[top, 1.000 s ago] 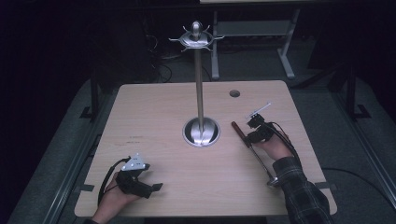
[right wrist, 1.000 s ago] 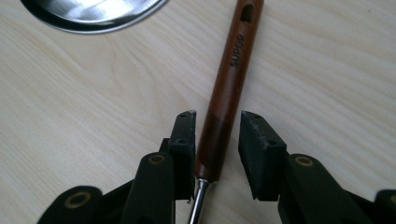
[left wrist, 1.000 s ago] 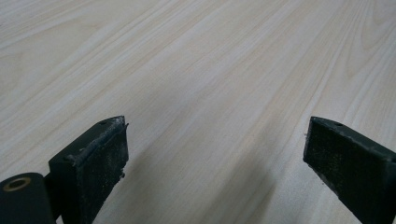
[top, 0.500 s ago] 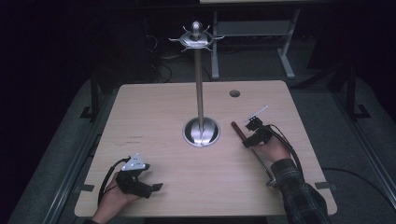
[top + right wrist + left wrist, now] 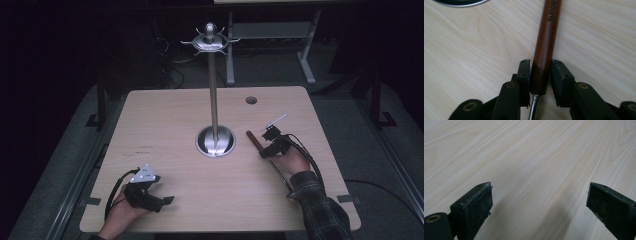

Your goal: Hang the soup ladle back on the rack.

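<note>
While the left gripper (image 5: pixel 539 202) is held open over bare table (image 5: pixel 165 115) at lower left, the right gripper (image 5: pixel 540 75) is closed on the wooden handle (image 5: pixel 545 47) right of centre, near the stand (image 5: pixel 215 141). Grip appears end-biased; the utensil could pivot or slip when lifted.

Dim room, lit table (image 5: pixel 170 120) — soft grainy high view, sharper gripper views
</note>
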